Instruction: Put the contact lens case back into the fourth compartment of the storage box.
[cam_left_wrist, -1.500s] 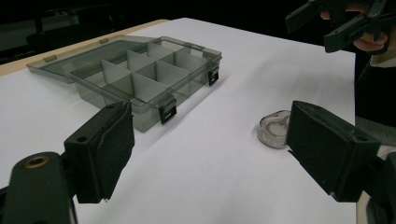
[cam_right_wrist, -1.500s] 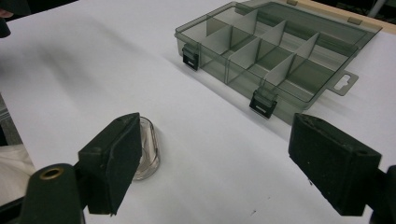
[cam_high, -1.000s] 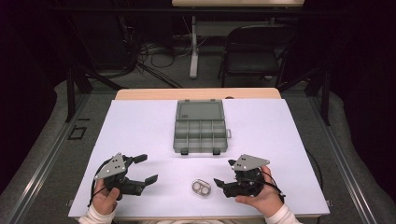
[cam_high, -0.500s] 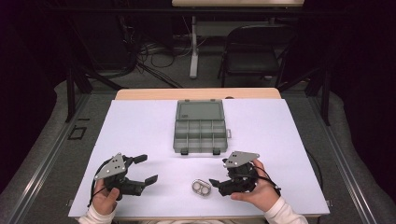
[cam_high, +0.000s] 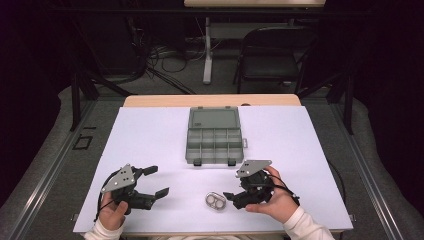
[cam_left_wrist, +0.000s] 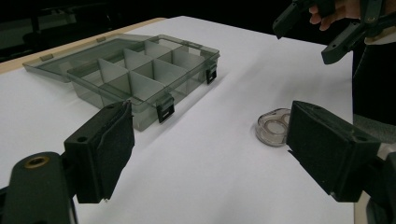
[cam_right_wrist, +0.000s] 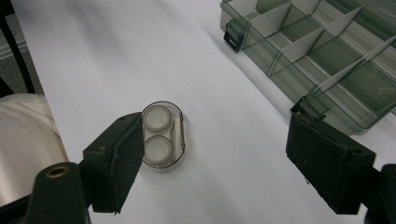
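Observation:
A small clear oval case (cam_high: 216, 201) with two white round discs inside lies on the white table near the front edge. My right gripper (cam_high: 235, 189) is open just to its right, jaws pointing at it. In the right gripper view (cam_right_wrist: 219, 163) the case (cam_right_wrist: 161, 135) lies by the left jaw's tip, partly behind it. My left gripper (cam_high: 156, 181) is open at the front left, with nothing between its jaws. In the left gripper view (cam_left_wrist: 210, 158) the case (cam_left_wrist: 275, 126) lies beyond the right jaw, and the right gripper (cam_left_wrist: 327, 23) hangs above it.
An open grey see-through organizer box (cam_high: 215, 142) with several empty compartments sits mid-table, its lid folded back flat; it shows as the box (cam_left_wrist: 140, 70) and the box (cam_right_wrist: 327, 56) in the gripper views. A dark chair (cam_high: 272, 55) and cables stand beyond the table.
My right gripper has moved left and a little forward, closer to the clear case. The left gripper and the case have stayed where they were.

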